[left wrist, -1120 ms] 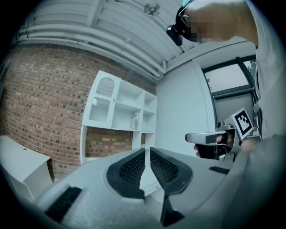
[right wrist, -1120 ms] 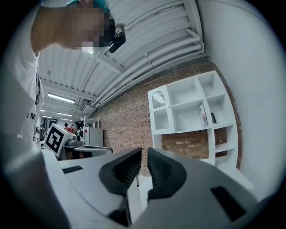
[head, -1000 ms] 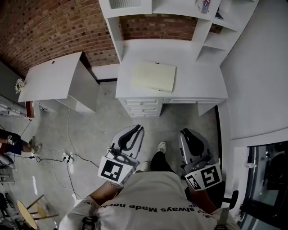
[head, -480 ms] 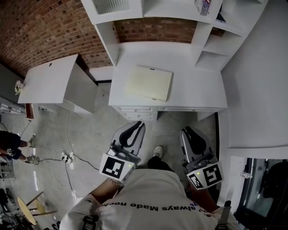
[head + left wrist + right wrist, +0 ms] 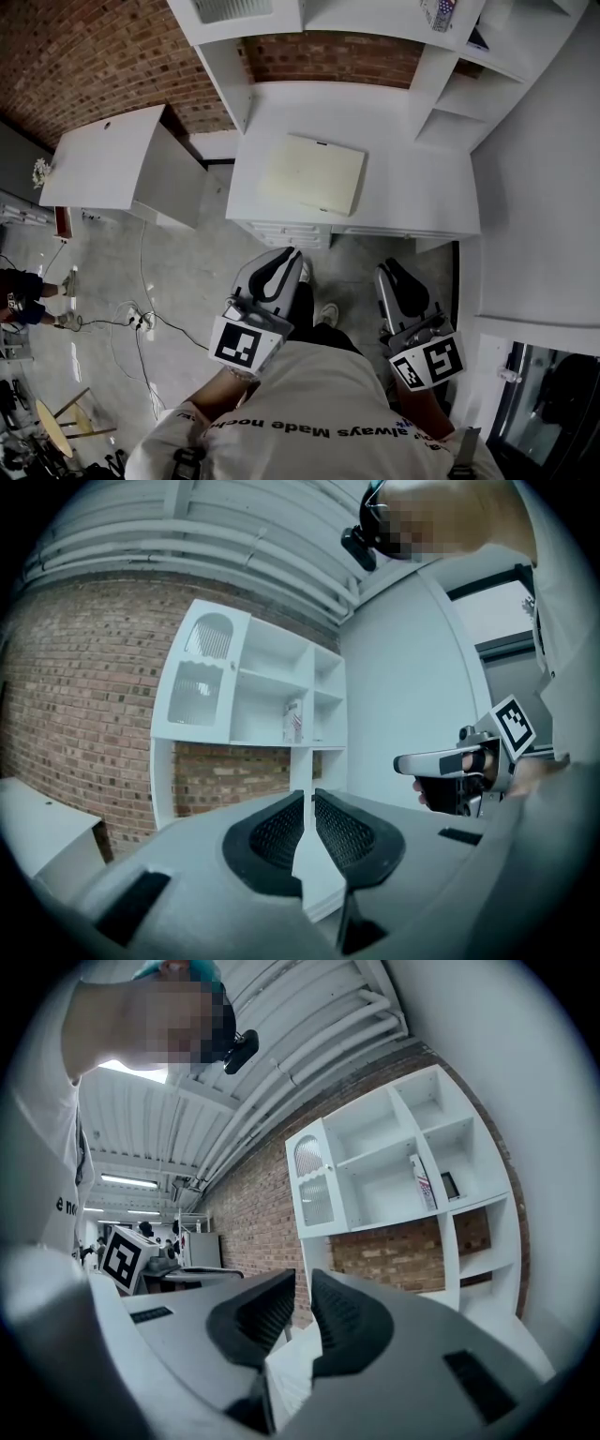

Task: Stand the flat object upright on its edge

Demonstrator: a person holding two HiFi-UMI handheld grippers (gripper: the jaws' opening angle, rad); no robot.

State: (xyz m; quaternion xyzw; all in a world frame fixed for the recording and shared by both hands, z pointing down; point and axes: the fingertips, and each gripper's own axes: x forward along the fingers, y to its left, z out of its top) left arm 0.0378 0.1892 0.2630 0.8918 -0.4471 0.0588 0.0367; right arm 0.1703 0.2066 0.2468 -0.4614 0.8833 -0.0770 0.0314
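The cream board [image 5: 312,174] lies flat on the white desk [image 5: 412,178], left of the desk's middle and turned a little clockwise. Its near edge runs close to the desk's front edge, and the corner at 5 o'clock comes closest to that edge. At 3 o'clock of the board the desk top is bare as far as the white wall [image 5: 544,169]. At 12 o'clock a bare strip runs back to the brick wall [image 5: 328,56] under the shelves [image 5: 375,14]. At 9 o'clock only a narrow margin separates the board from the desk's left edge. All four edges of the board are free, with nothing touching them.

Both tongs hang over the floor [image 5: 187,272] in front of the desk, well apart from the board, which lies toward 12 o'clock from them. The left gripper [image 5: 291,258] points at the drawers [image 5: 281,236] below the desk's front edge. Its own view shows the jaws closed to a thin slit with nothing in it. The right gripper [image 5: 386,268] is at 3 o'clock of the left one, with the person's legs between them. Its jaws are also drawn together with only a narrow slit, holding nothing.

At 10 o'clock a white side table [image 5: 103,164] stands apart from the desk, leaving a floor gap between the two. Cables [image 5: 141,323] trail on the floor at 9 o'clock of the left gripper.
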